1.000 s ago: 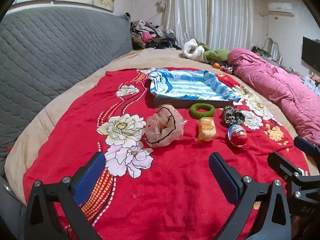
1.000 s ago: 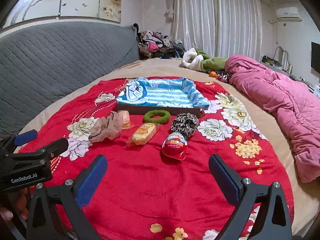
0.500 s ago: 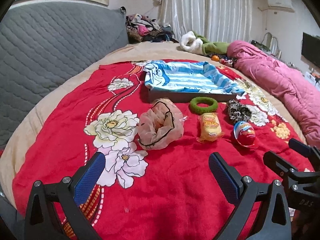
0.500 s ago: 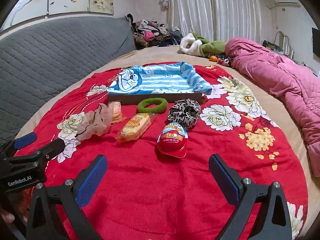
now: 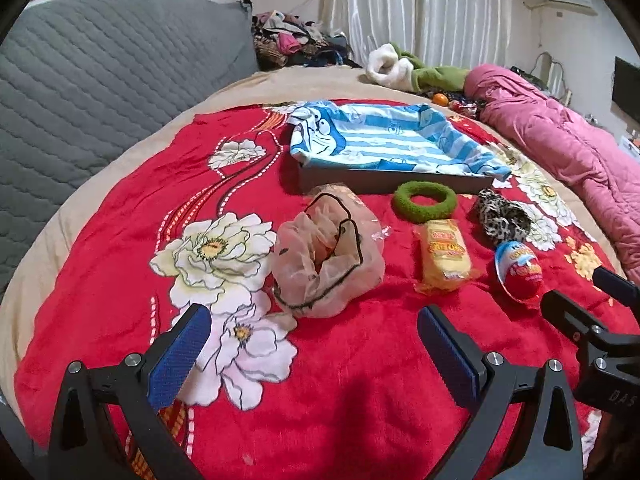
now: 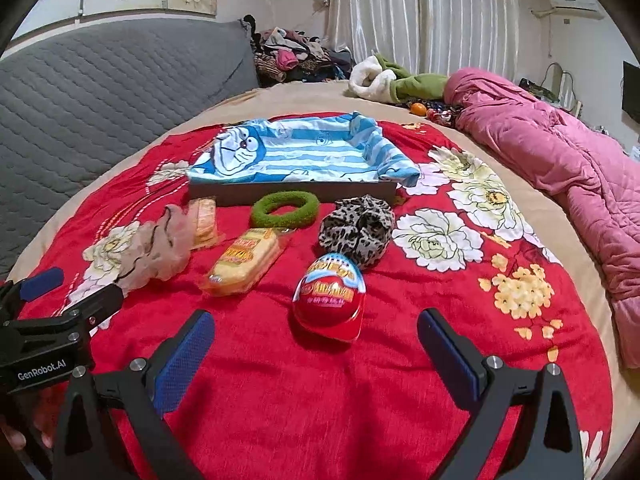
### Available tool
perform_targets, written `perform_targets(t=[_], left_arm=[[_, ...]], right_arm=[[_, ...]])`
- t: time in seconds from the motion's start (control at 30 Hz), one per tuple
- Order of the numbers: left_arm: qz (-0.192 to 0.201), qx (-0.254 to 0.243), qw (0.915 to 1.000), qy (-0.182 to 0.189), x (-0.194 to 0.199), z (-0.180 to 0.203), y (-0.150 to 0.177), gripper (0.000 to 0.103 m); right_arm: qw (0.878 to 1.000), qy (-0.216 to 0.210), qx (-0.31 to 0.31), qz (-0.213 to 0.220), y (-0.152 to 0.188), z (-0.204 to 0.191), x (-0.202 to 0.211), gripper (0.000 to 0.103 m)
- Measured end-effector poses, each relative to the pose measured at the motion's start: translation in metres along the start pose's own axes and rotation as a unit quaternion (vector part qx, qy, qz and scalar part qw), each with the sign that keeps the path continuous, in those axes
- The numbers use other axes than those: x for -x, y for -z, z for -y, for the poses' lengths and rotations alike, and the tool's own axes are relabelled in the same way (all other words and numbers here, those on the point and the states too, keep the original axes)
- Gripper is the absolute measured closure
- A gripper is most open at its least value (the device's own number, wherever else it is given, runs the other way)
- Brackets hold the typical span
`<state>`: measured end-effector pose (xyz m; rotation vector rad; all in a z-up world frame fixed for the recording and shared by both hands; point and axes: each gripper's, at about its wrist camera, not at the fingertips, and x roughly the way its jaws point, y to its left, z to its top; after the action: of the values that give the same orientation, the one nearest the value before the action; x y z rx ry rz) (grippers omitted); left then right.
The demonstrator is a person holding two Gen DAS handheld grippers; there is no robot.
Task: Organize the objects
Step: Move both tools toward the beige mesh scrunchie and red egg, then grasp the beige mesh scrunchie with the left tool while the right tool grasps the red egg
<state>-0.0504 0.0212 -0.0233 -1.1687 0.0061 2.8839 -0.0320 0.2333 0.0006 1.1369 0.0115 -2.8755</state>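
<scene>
Right gripper wide open, empty; red egg dead ahead, just beyond its fingertips. Egg's long axis runs along the approach. Left gripper also wide, facing the pink scrunchie.

Both tools have come forward and lower over the red blanket during the last second. The left tool now stands just before the pink mesh scrunchie, which was farther ahead before. The right tool has moved close to the red egg-shaped toy, now between its wide-apart fingers. The objects themselves have not shifted on the bed.
</scene>
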Motion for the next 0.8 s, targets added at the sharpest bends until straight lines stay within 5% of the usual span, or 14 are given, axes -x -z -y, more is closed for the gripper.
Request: perform_targets(t=[0.8], left_arm=[[-0.022, -0.005, 0.9996, -0.016, -0.068, 0.002, -0.027, 0.000]], right_arm=[[0.997, 0.024, -0.029, -0.061, -0.018, 0.018, -0.064, 0.001]])
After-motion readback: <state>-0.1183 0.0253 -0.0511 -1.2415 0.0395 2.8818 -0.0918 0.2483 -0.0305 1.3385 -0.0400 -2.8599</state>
